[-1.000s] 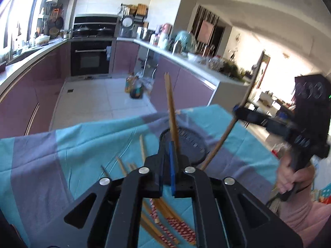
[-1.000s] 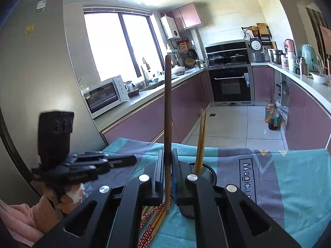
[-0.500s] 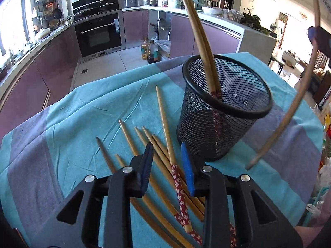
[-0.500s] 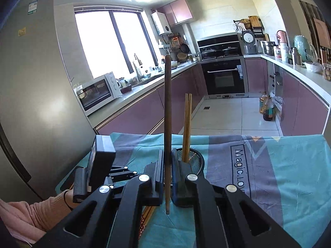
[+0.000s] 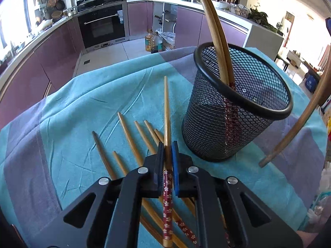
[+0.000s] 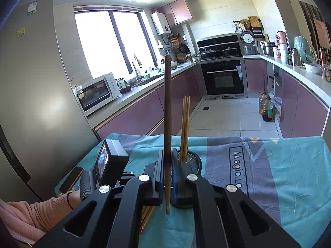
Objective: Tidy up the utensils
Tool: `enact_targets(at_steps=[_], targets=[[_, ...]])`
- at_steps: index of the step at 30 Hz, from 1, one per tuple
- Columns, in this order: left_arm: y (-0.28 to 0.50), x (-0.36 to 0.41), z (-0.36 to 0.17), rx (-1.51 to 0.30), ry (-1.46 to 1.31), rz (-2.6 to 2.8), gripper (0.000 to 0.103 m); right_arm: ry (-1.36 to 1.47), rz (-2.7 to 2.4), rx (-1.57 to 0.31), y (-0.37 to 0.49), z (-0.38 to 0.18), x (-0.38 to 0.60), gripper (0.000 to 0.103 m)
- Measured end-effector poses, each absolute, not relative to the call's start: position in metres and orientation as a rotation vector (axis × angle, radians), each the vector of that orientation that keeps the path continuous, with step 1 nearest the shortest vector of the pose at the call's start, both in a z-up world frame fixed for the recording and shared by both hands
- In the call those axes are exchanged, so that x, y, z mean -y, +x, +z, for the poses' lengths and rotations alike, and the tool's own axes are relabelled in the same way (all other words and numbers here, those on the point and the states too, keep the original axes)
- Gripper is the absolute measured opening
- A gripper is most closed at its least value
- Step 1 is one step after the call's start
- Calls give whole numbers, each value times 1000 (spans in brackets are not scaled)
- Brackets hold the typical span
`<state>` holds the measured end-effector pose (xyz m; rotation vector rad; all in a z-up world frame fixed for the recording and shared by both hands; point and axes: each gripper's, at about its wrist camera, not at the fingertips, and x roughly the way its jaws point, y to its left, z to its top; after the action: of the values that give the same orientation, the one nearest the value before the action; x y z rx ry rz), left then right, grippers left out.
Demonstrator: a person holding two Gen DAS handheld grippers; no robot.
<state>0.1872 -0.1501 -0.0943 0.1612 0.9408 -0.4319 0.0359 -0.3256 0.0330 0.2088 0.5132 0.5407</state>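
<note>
A black mesh cup (image 5: 235,111) stands on the teal cloth and holds two bamboo chopsticks (image 5: 215,26). Several more chopsticks (image 5: 128,136) lie loose on the cloth to its left. My left gripper (image 5: 167,150) is shut on a floral-ended chopstick (image 5: 166,111) among the loose ones, down at the cloth. My right gripper (image 6: 168,161) is shut on a dark brown chopstick (image 6: 168,107), held upright just left of the cup (image 6: 193,163); the same chopstick shows at the right in the left wrist view (image 5: 298,122).
The teal and grey cloth (image 5: 68,111) covers the table. A phone (image 6: 71,178) lies at the table's left edge. Purple kitchen cabinets, an oven (image 6: 223,76) and oil bottles (image 6: 265,108) on the floor stand beyond the table.
My left gripper let a chopstick go into the cup, dropped to the loose pile and shut on a floral-ended chopstick. My right gripper has kept the dark chopstick upright.
</note>
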Motion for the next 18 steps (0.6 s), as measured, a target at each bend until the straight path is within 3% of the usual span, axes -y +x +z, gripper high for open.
enact_targets(at_steps=[11,18], targets=[[147,78,-37,-779,-80,-454,8,188,516,-393,40,83,329,6],[126,60,8,-632,-153,-514,8,167,483,-423,65,74,318,6]])
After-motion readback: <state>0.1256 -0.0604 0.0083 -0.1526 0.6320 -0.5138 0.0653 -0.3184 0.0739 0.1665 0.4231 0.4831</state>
